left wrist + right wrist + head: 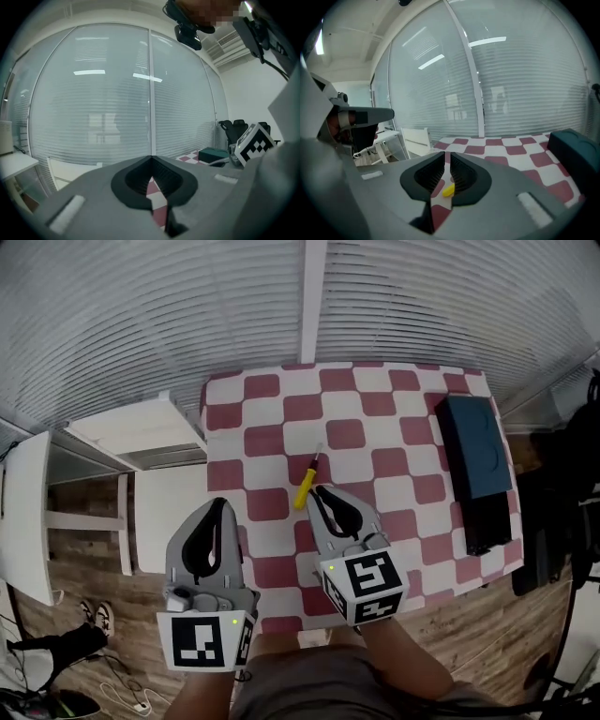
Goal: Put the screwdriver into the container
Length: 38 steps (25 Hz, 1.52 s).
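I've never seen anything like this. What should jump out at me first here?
The red-and-white checkered table fills the middle, with a yellow-handled screwdriver lying on it right at the tip of the right claw. A dark container sits along the table's right edge.

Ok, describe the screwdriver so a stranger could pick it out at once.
Find the red-and-white checked table. A little left of its middle, just off the tip of the right claw, lies the screwdriver. It is small and thin, with a yellow handle and dark shaft, unlike the big dark container at the right edge.
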### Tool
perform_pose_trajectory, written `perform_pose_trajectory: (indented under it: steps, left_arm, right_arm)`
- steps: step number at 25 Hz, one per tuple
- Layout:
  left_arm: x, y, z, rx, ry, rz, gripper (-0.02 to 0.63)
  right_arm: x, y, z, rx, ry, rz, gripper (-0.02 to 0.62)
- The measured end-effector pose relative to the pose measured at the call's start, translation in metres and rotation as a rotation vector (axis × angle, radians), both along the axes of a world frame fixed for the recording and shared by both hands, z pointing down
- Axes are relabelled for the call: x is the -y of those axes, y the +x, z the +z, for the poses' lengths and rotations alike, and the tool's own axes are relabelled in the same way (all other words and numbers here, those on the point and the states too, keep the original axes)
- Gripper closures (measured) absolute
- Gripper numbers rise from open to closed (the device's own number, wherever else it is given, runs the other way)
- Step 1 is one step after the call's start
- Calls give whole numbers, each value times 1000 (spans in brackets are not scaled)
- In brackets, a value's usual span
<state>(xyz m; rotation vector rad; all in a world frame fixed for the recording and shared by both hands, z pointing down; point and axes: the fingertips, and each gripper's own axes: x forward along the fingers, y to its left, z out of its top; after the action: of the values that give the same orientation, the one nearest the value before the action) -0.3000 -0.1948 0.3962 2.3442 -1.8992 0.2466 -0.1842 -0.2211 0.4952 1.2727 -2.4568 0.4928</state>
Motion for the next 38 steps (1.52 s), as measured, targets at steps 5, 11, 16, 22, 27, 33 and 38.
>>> perform_pose_trajectory:
  steps: [5,11,16,22,27,33,38]
  left_arm:
    - [22,-14,37,-13,-72,10,606]
    - [45,-29,74,-34,-140,21,604]
    - [51,-32,87,-52,-165,25,604]
    - [56,-35,90,-75,-174,30,604]
    - [56,-33,88,-79,-171,33,604]
    - [51,-29,80,-70,-154,30,604]
    - [43,-24,65,-56,-125,17,604]
  right_arm:
    - [3,-6,56,-48,-139,45,454]
    - [9,-12,99,-100,-255,107,377]
    - [11,-16,114,-140,-300,120,345]
    - [11,-12,123,-228,-338,116,410]
    - [13,-4,123,-233,-345,130,495]
    - [8,-3,120,-219,-336,101,497]
    - [9,-5,96,-167,-269,89,497]
